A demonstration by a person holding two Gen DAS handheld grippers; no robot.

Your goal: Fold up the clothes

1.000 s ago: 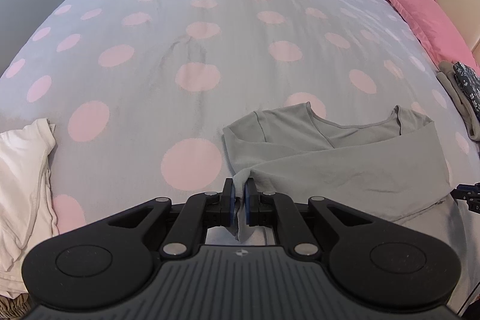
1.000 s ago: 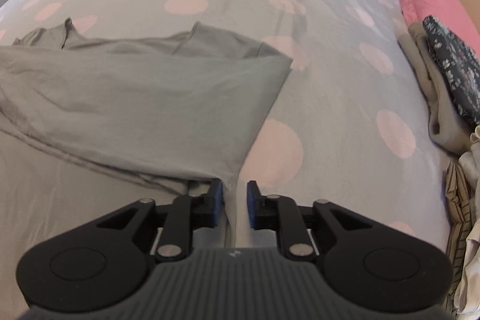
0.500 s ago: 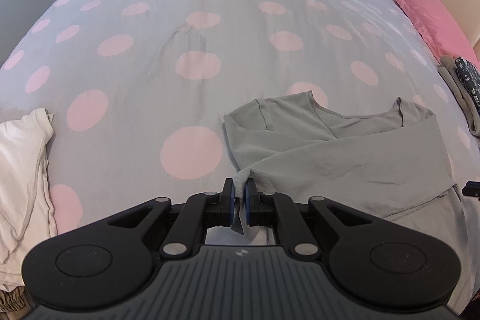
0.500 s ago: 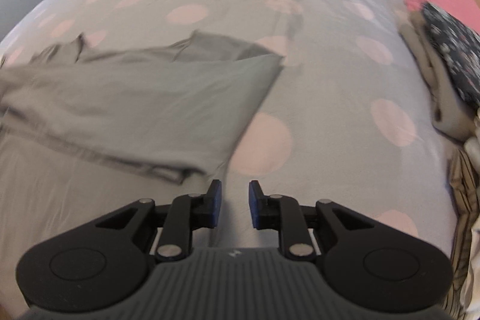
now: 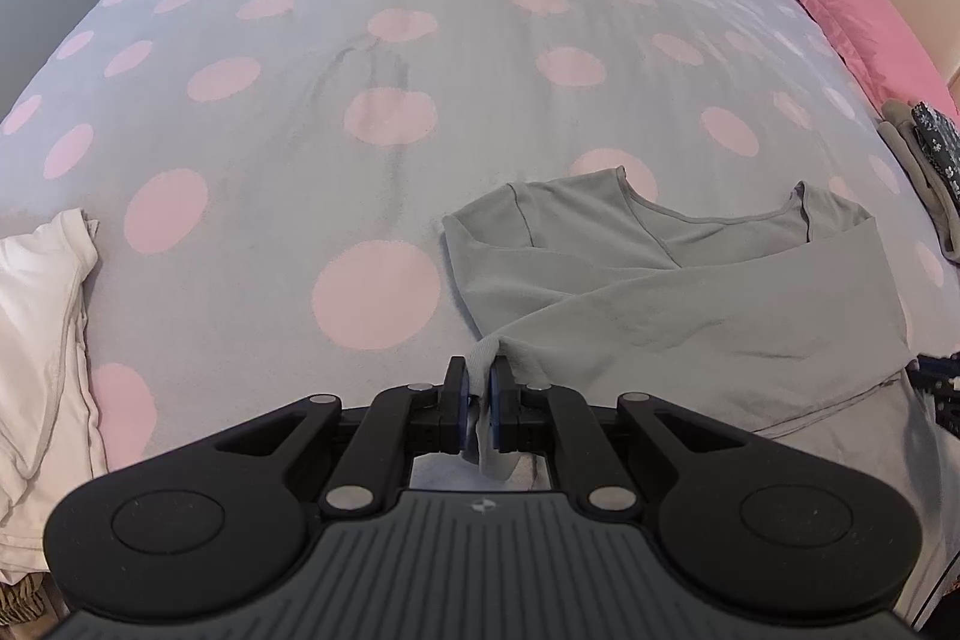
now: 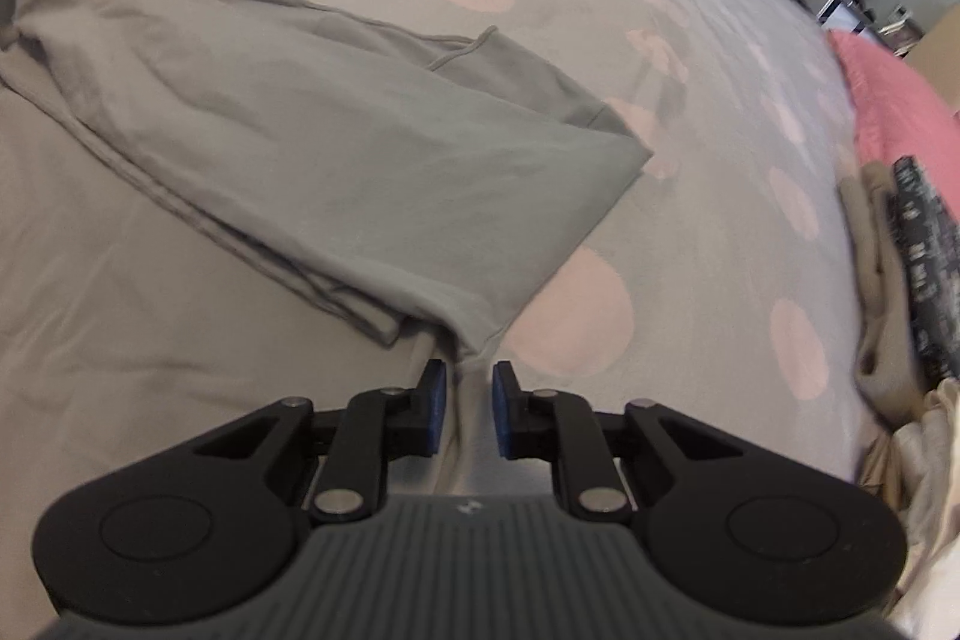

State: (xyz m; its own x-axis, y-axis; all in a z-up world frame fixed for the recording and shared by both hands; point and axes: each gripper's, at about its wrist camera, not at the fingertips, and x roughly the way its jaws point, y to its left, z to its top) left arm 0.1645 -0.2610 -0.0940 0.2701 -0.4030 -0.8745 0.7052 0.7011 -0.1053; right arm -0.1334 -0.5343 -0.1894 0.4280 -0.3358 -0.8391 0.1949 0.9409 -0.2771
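Pinching near-left corner of grey top (image 5: 690, 304) in left gripper (image 5: 477, 400), garment lying half-folded on near side of spotted bed (image 5: 384, 112). Closing right gripper (image 6: 465, 409) w/ near-right fabric corner between pads, not yet clamped, having rolled & edged in over last sec. Setting up, prob., a two-handed lift for next fold.

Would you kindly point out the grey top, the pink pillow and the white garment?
grey top (image 5: 708, 316): left wrist view, folded-over sleeve.
pink pillow (image 5: 864, 16): left wrist view, its middle.
white garment (image 5: 42, 340): left wrist view, its body.
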